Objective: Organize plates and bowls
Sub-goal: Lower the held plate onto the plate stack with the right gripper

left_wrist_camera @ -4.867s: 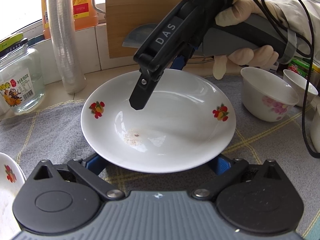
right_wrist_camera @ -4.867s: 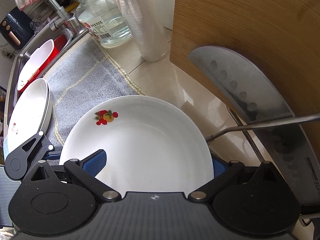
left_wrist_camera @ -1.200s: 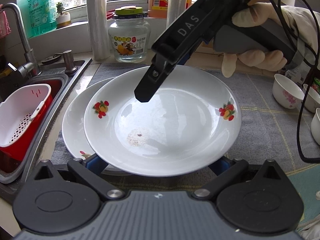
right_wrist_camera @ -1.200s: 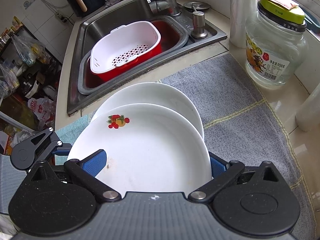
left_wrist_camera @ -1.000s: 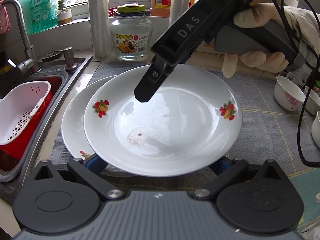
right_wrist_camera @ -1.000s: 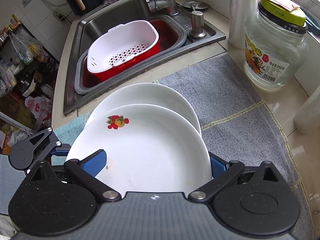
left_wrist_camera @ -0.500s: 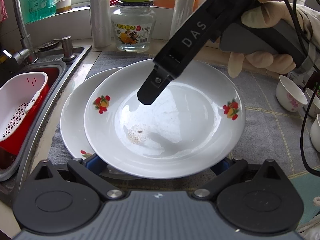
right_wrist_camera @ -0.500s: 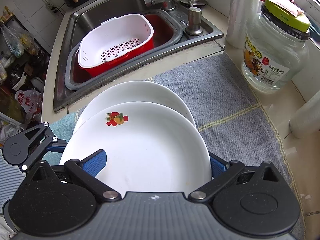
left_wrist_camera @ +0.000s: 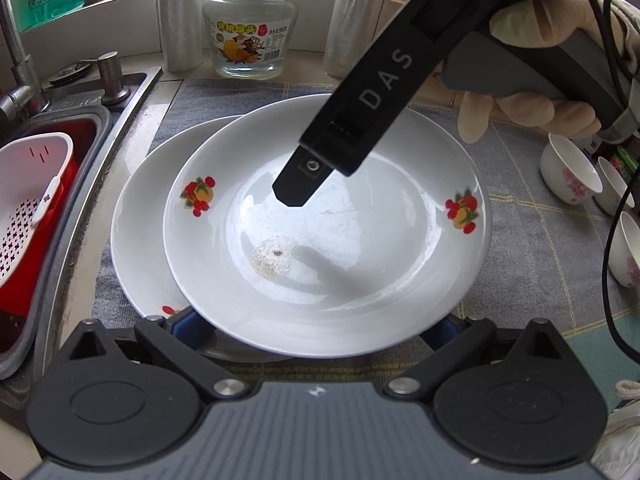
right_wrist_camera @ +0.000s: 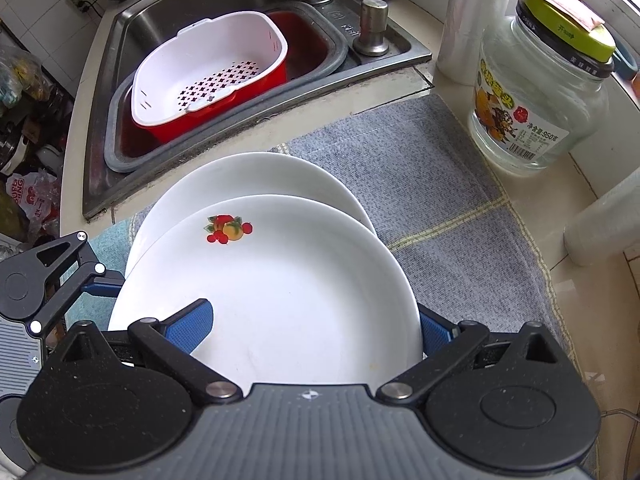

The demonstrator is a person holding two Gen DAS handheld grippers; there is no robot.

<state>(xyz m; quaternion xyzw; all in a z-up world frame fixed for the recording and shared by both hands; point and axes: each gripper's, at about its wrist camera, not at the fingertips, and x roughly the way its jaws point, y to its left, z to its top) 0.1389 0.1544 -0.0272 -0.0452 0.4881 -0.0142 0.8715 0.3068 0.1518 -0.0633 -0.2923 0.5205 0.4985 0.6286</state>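
Observation:
A white plate with fruit prints (left_wrist_camera: 360, 256) (right_wrist_camera: 280, 300) is held over a second white plate (left_wrist_camera: 136, 248) (right_wrist_camera: 248, 176) that lies on the grey cloth. My right gripper (right_wrist_camera: 316, 324) is shut on the upper plate's far rim, one blue pad (right_wrist_camera: 192, 320) lying on its inner face. In the left wrist view the right gripper's black body (left_wrist_camera: 360, 120) reaches over the plate. My left gripper (left_wrist_camera: 316, 328) sits at the plate's near rim with the blue pads under it; whether it grips is hidden. Small white bowls (left_wrist_camera: 568, 172) stand at the right.
A steel sink (right_wrist_camera: 168, 32) holds a red tub with a white strainer basket (right_wrist_camera: 208, 68). A glass jar with a green lid (right_wrist_camera: 536, 92), two clear film rolls (left_wrist_camera: 180, 16) and a faucet (left_wrist_camera: 16, 60) stand along the back. A black cable (left_wrist_camera: 616, 216) hangs at the right.
The held plate has moved from beside the cutting board leftward over the second plate near the sink, and over the last second it has come lower and closer onto that plate.

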